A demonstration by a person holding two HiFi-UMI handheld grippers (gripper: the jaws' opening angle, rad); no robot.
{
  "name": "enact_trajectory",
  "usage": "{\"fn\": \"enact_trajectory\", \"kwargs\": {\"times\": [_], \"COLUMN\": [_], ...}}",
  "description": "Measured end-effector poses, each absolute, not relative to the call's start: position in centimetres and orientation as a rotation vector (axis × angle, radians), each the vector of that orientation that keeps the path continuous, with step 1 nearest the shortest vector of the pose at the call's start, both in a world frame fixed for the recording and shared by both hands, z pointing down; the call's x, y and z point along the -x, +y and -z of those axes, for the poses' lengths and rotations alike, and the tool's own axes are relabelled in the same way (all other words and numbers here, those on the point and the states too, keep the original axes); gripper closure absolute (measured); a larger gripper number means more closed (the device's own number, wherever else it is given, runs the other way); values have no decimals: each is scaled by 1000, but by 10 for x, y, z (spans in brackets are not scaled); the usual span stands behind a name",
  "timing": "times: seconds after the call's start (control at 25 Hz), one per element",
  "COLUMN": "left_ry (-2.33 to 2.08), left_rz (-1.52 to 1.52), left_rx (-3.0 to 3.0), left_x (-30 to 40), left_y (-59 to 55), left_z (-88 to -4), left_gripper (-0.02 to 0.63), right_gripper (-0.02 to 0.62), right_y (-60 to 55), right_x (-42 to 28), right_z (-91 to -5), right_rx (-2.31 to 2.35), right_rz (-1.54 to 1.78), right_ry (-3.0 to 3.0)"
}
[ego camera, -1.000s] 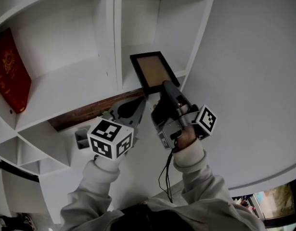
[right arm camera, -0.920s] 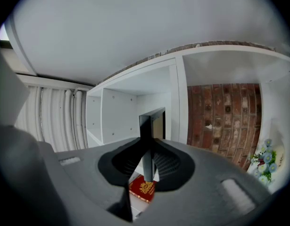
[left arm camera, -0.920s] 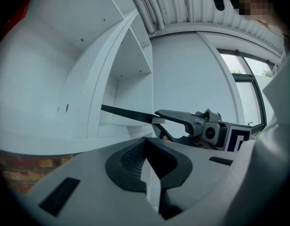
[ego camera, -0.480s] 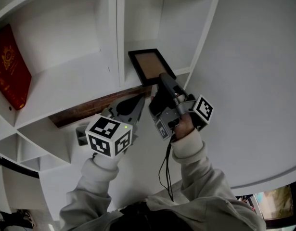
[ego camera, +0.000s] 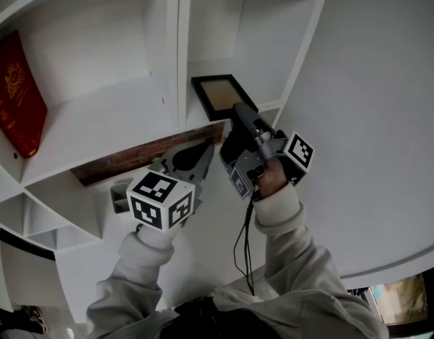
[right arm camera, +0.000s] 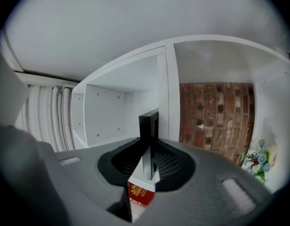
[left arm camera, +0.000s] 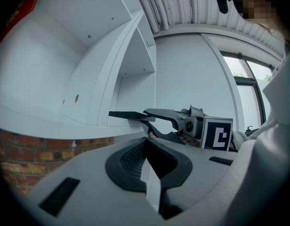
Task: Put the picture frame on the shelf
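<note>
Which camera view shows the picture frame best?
Head view: the picture frame shows its face and black border almost whole. The right gripper view shows only its edge between the jaws; the left gripper view, a thin strip.

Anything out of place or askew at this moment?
Nothing is spilled or damaged. The picture frame is not standing up: the right gripper holds it by one edge, nearly flat, in the right-hand compartment of the shelf. The red book in the neighbouring compartment stands tilted.
</note>
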State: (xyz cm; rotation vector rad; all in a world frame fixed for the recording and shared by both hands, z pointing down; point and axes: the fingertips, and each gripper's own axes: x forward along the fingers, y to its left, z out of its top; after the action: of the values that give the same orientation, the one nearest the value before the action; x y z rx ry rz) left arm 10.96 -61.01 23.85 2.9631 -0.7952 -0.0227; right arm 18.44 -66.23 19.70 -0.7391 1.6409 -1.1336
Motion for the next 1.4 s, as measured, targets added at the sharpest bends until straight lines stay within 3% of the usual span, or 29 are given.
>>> {"fn": "enact_trajectory", "kwargs": {"times": [0.16,0.44,1.2,1.4], "left_ry": [-802,-790,-839,-859], "left_rz": [31,41,97,88], "left_rx": [-2950,-2942,-2925,-2906], "left_x": [-109,-106,-71,-65], "left_y": [-619,-613,-559,-538], "left_z": [-239,-247,-285,-301], "left_gripper": [603,603,602,601], "right_gripper": [504,323,321,322], "right_y": [-672,-661,-585,-557], "right_x": [-184,-185,-152,-146], "right_z": [-196,-193,-241,-246], "right_rx": [756,779,735,871], "right_rz": [1121,1065,1051,911], "right_ry": [1661,1696,1747,1872]}}
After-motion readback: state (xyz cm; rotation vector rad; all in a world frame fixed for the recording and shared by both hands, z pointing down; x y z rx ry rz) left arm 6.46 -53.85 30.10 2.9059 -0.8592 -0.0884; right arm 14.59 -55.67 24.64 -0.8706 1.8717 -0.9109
